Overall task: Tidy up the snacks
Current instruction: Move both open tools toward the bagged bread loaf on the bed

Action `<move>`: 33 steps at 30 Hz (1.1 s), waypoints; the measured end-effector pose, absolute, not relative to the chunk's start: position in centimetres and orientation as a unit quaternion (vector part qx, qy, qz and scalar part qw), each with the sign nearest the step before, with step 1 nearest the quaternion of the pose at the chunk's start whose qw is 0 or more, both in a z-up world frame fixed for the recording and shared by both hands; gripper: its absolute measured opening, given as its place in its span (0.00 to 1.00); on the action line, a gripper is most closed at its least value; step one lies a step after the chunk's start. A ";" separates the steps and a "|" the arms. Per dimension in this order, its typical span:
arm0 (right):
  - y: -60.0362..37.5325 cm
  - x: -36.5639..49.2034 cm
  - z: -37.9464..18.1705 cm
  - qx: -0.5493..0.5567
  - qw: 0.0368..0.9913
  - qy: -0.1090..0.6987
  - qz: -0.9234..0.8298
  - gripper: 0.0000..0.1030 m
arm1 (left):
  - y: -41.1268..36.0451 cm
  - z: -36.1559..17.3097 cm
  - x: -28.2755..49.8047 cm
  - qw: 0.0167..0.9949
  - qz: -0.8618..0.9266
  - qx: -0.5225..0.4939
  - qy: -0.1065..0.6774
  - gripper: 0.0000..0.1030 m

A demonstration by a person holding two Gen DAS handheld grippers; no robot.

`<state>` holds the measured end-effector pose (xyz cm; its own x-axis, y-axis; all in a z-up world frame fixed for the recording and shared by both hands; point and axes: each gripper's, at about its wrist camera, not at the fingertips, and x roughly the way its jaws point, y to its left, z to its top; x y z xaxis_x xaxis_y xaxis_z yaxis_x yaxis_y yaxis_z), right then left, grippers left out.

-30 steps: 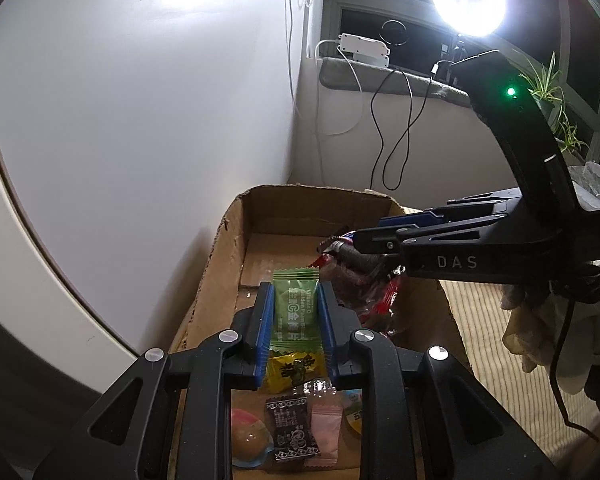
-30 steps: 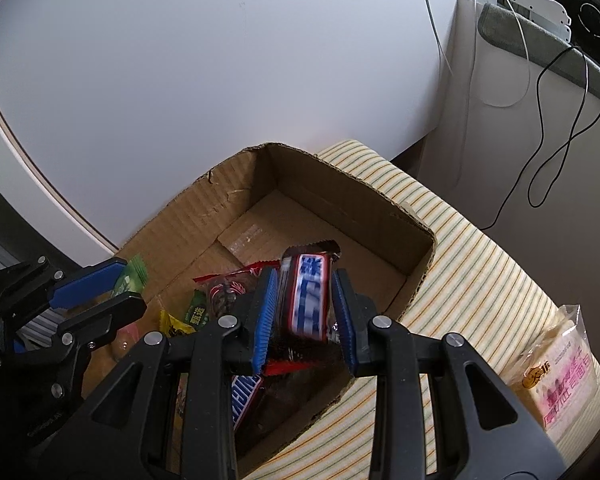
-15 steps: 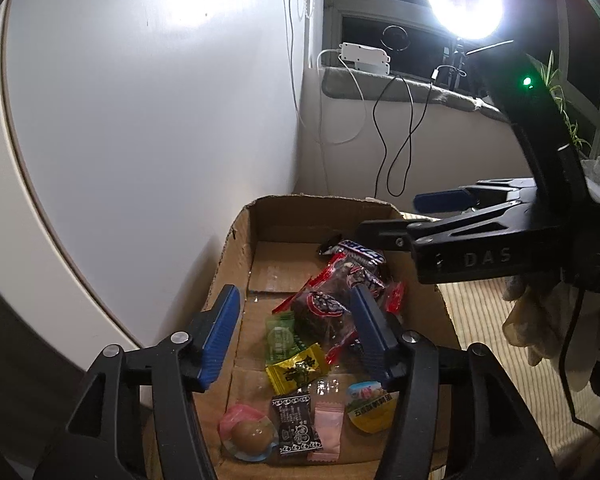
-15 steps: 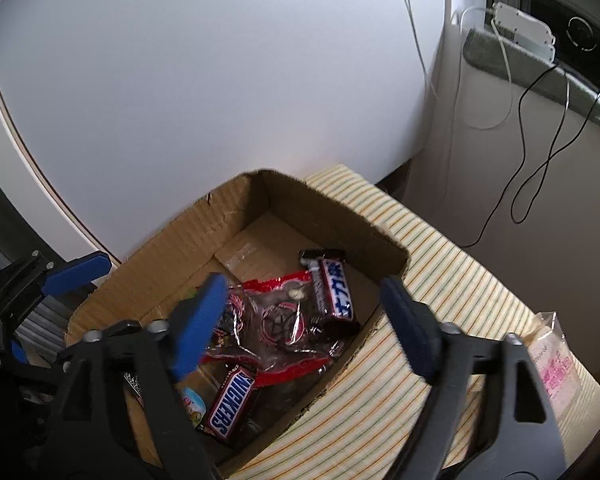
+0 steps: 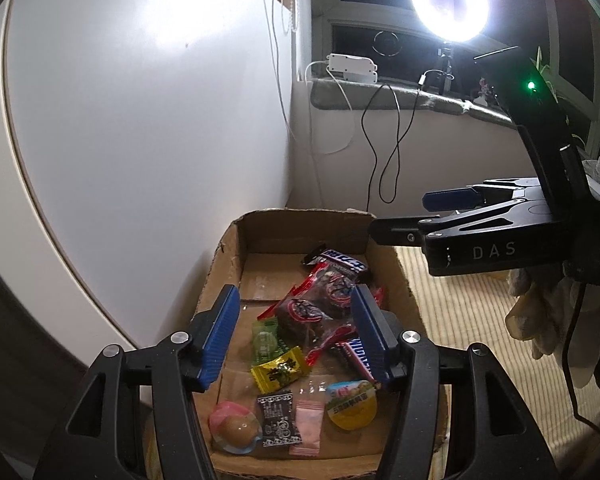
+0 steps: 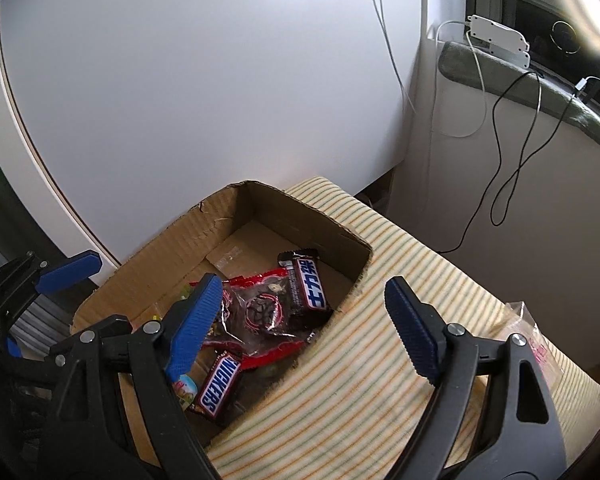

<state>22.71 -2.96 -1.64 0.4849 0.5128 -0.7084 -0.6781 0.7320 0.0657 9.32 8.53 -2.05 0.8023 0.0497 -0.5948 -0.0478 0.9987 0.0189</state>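
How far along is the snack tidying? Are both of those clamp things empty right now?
Mostly done, it seems. The cardboard box already holds a pile: a Snickers bar, a green candy, a jelly cup and more. Nothing is in hand: the left gripper and right gripper both have open, empty jaws. One clear packet lies outside on the striped cloth.

The cardboard box (image 6: 300, 216) is open on top; its far end floor lies bare, while snacks (image 5: 320, 308) crowd the near part, and a white wall (image 5: 140, 140) stands just beside its left side
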 end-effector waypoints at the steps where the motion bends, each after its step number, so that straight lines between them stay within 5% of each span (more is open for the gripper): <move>1: -3.3 22.7 -1.6 -0.108 0.856 0.367 0.347 0.83 | 8.3 -2.0 9.1 0.950 0.026 0.003 0.312 0.55; 16: -9.2 22.6 -0.1 -0.091 0.884 0.339 0.310 0.84 | 4.1 -1.0 9.1 0.954 0.002 0.023 0.300 0.59; 19: -10.8 22.9 0.0 -0.100 0.890 0.336 0.292 0.96 | 2.9 -1.0 9.3 0.954 -0.006 0.025 0.299 0.62; 33: -20.1 25.5 0.4 -0.080 0.898 0.343 0.263 0.99 | -4.2 -1.4 11.2 0.949 -0.056 0.035 0.308 0.69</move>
